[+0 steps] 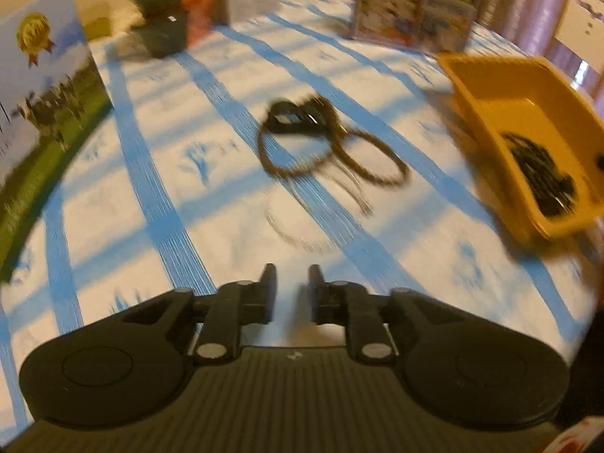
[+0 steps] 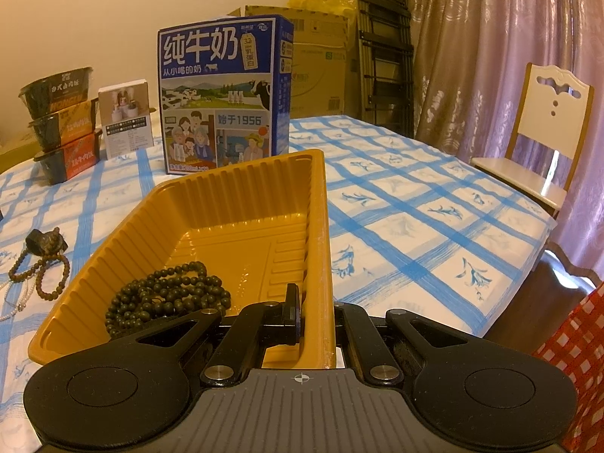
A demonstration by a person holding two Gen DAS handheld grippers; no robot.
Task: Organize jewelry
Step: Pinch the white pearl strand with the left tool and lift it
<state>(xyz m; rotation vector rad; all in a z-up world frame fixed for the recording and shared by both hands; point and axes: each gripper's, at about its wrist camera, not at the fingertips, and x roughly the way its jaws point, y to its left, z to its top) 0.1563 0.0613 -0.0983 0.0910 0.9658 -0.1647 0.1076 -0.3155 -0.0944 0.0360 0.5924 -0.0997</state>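
Note:
A yellow plastic tray (image 2: pixel 226 196) is tilted up off the table, and my right gripper (image 2: pixel 313 302) is shut on its near right rim. A dark bead necklace (image 2: pixel 166 298) lies in the tray's low corner; it also shows in the left wrist view (image 1: pixel 540 173) inside the tray (image 1: pixel 490 113). On the cloth lie brown bead bracelets (image 1: pixel 332 154), a dark watch-like piece (image 1: pixel 290 117) and a pale pearl strand (image 1: pixel 298 238). My left gripper (image 1: pixel 292 277) is open and empty, hovering short of them. The left wrist view is motion-blurred.
A blue milk carton box (image 2: pixel 222 94), a small white box (image 2: pixel 126 117) and stacked dark food bowls (image 2: pixel 64 120) stand at the back of the blue-checked tablecloth (image 2: pixel 415 204). A white chair (image 2: pixel 543 143) stands at the right. A picture box (image 1: pixel 41 94) stands at the left.

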